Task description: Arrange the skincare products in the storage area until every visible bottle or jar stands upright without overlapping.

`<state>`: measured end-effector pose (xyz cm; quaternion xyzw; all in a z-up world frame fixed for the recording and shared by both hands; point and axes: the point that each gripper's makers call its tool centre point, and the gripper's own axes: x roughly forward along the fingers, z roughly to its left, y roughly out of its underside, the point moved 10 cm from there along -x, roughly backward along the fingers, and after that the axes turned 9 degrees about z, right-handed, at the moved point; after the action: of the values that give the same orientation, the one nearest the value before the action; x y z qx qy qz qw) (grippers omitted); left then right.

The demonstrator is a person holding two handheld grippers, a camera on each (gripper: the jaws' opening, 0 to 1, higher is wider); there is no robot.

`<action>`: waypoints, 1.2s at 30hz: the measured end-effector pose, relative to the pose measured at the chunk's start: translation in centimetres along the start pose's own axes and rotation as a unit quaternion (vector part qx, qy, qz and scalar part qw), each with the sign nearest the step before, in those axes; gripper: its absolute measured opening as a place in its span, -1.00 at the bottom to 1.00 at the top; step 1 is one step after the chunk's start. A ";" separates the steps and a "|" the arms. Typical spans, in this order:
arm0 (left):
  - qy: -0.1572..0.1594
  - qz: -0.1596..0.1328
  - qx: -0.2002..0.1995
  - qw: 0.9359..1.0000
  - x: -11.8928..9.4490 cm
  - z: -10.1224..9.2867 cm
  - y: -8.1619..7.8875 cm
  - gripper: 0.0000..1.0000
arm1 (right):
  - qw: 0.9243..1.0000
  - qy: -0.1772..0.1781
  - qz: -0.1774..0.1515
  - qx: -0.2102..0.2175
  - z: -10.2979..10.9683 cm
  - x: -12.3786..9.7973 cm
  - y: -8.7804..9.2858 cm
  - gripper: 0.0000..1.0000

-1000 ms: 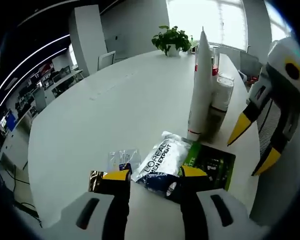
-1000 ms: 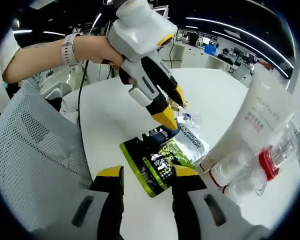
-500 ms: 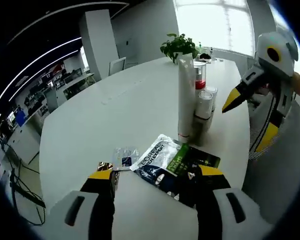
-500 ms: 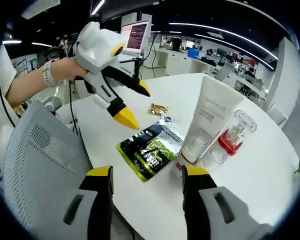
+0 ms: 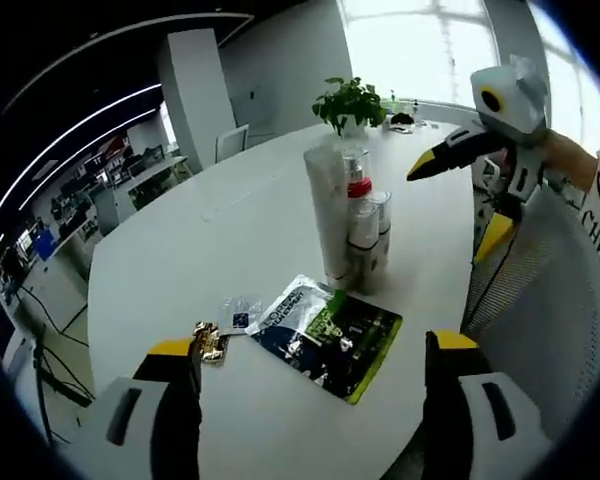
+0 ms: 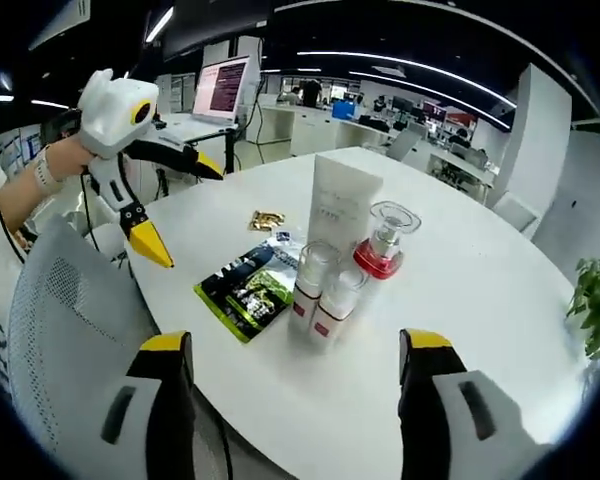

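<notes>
Both tools, left (image 5: 305, 365) and right (image 6: 292, 365), gape wide, empty. We judge the tube (image 6: 338, 215) soft, tippy; grip low. Glass bottle (image 6: 384, 240) fragile, slick.

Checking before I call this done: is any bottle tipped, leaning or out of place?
No bottle stands out: the white tube, red-collared bottle and two small bottles stand upright, clustered closely. Flat sachets lie beside them.

This is an open-plan office. A large white round table (image 6: 500, 300) stands among rows of desks (image 6: 330, 125) with monitors (image 6: 225, 85), under long ceiling light strips (image 6: 400, 78). A potted plant (image 5: 350, 100) sits by bright windows (image 5: 420, 45), and a mesh chair (image 6: 65, 330) stands close by.
</notes>
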<state>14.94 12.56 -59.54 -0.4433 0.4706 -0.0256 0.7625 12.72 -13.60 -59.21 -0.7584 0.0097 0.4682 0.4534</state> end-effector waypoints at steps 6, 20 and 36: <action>0.004 -0.005 -0.022 1.000 -0.9 -0.6 0.8 0.98 | 1.000 0.008 -0.001 0.001 -0.1 -0.4 0.3 0.87; 0.000 -0.011 -0.044 0.999 -2.5 -2.0 2.2 0.98 | 0.999 0.025 -0.023 -0.012 0.9 -1.2 0.3 0.99; -0.005 -0.016 -0.058 0.998 -2.9 -2.4 2.8 0.98 | 0.999 0.027 -0.021 -0.013 0.8 -1.1 0.7 0.99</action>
<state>10.46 14.04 -59.88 -0.4948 0.4605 -0.0084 0.7369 11.23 -13.88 -59.00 -0.7764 -0.0002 0.4378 0.4533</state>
